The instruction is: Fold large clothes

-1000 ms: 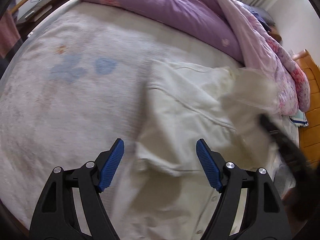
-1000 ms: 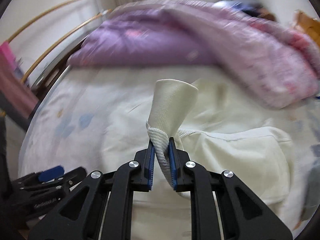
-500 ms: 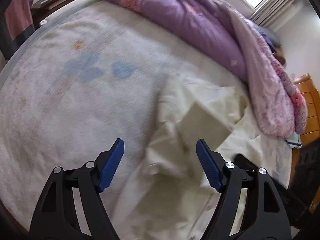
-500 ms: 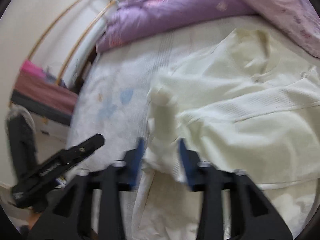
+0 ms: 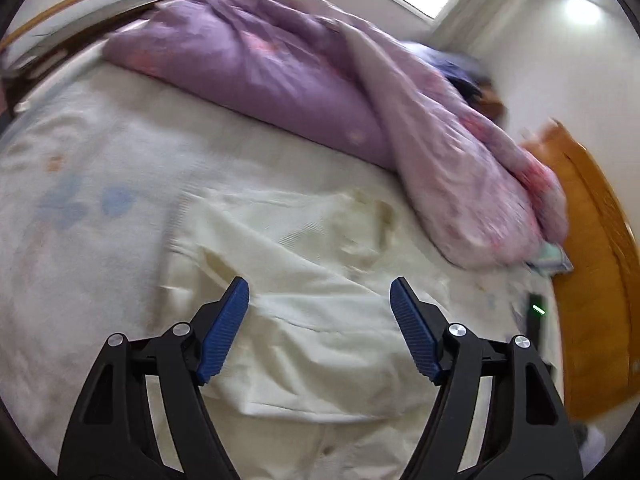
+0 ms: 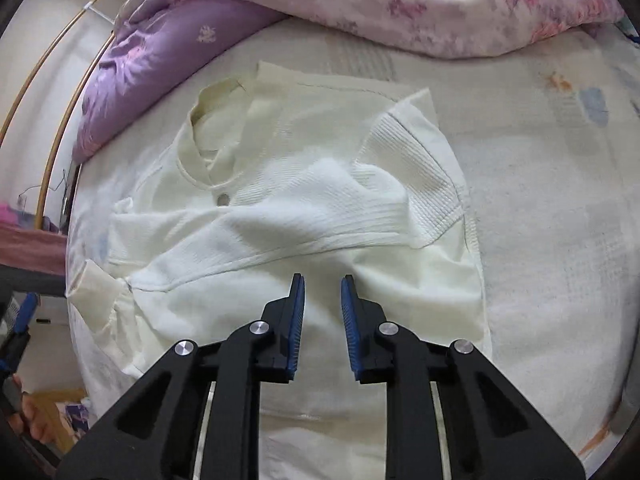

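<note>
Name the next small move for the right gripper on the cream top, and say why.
Probably lower the right gripper onto the hem below it and pinch, to fold the bottom up. The cream top lies on the bed with a sleeve folded across its chest. The right jaws are closing with nothing between them; the left gripper is open and empty.

No text, label, brand, number or sign can be read in either wrist view. The cream garment (image 6: 304, 200) shows only a plain button, with no tag or print visible. The quilt (image 5: 280, 72) and the bedsheet (image 6: 560, 200) carry flower patterns, not lettering. A small dark device (image 5: 534, 316) at the bed's edge shows a green light; any marking on it is perhaps lost to blur.
</note>
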`<state>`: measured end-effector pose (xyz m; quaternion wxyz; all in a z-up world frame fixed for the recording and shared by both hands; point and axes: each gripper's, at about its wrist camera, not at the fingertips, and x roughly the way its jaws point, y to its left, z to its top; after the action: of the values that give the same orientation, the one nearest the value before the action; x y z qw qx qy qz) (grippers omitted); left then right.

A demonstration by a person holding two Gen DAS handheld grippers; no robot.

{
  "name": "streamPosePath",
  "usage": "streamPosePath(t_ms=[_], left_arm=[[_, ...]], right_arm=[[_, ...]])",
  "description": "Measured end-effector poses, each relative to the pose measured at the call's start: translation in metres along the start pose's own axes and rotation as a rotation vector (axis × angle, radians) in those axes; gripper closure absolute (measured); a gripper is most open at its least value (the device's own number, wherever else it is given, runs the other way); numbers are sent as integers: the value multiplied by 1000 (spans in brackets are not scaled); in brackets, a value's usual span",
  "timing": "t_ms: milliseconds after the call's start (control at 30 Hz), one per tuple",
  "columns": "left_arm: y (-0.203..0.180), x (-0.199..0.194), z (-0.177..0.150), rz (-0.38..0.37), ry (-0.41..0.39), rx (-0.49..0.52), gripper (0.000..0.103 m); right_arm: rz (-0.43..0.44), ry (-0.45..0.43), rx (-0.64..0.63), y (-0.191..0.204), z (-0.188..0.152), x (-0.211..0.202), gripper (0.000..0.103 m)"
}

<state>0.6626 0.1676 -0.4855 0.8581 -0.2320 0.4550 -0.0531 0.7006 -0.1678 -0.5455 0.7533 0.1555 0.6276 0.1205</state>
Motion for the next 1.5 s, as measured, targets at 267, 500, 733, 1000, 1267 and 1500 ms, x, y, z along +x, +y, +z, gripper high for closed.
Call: streamPosePath(t_ms=[267,500,733,1000,1267,1500], left_arm=[[70,74,-34,269,217,-60,30],[147,73,-36,422,282,-124,29],[139,65,2,292,213,-130,29],[144,127,85,156,238,-142,22],[155,217,112,275,388,-84,22],[140,245,114,358,426,36,40]], right_arm=[[-49,53,9,-37,6,22,88],[-64,92,26,-53,2,38,89],[-13,111,83,-49,13,14,81],[-54,-35,100,-55,78,-16,51],[-80,52,229,-86,143,54,50],[-89,42,208,-99,145,76,61]])
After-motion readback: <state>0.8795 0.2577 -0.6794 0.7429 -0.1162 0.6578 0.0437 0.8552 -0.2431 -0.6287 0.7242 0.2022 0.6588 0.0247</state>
